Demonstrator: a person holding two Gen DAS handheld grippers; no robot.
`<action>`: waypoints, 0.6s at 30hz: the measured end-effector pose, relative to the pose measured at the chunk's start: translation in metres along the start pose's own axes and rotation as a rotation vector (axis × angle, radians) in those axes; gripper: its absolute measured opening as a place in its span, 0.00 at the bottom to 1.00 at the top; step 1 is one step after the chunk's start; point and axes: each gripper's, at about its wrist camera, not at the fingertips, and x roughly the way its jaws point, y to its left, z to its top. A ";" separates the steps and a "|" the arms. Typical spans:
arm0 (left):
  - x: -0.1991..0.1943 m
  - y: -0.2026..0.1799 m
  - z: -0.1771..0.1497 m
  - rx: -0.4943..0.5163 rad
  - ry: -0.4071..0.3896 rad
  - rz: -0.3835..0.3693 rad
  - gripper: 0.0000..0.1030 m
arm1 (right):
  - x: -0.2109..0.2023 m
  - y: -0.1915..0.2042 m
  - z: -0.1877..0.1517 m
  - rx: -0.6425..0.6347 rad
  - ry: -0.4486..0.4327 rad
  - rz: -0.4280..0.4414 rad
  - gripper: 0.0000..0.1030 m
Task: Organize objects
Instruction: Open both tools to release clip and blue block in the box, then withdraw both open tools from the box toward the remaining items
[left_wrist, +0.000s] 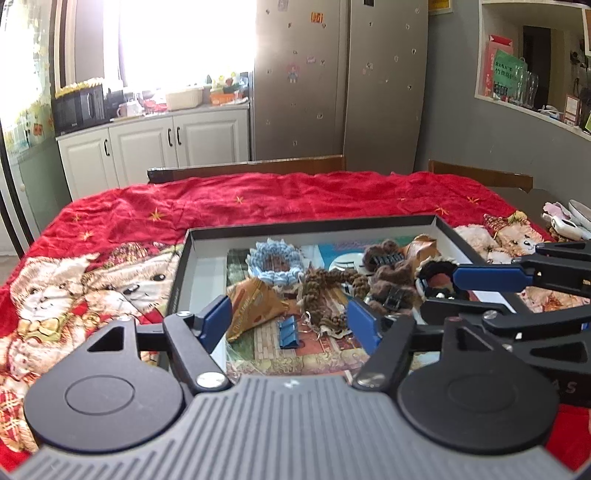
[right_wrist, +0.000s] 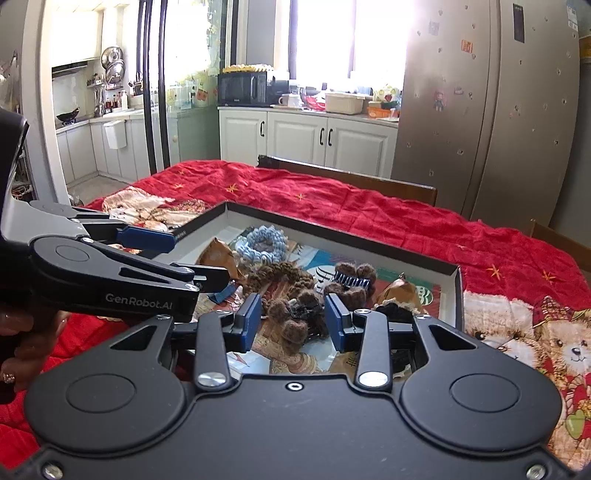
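Both grippers over the black tray, left gripper jaws spread and empty above the blue binder clip, right gripper half-spread, empty over the brown fuzzy hair claws; we should lift clear before re-targeting.

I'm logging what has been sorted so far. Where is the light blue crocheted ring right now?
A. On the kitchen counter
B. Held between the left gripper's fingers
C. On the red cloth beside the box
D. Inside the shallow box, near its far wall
D: the light blue crocheted ring lies inside the shallow box near its far wall, well beyond the left gripper, whose jaws stand open and empty.
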 end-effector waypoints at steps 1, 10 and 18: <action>-0.003 0.000 0.001 0.001 -0.005 0.001 0.80 | -0.005 0.001 0.001 -0.002 -0.007 -0.001 0.36; -0.026 0.004 0.006 0.008 -0.032 0.017 0.83 | -0.039 0.008 0.004 -0.030 -0.032 -0.013 0.37; -0.049 0.018 0.002 -0.002 -0.042 0.024 0.84 | -0.066 0.002 -0.002 -0.014 -0.037 -0.020 0.37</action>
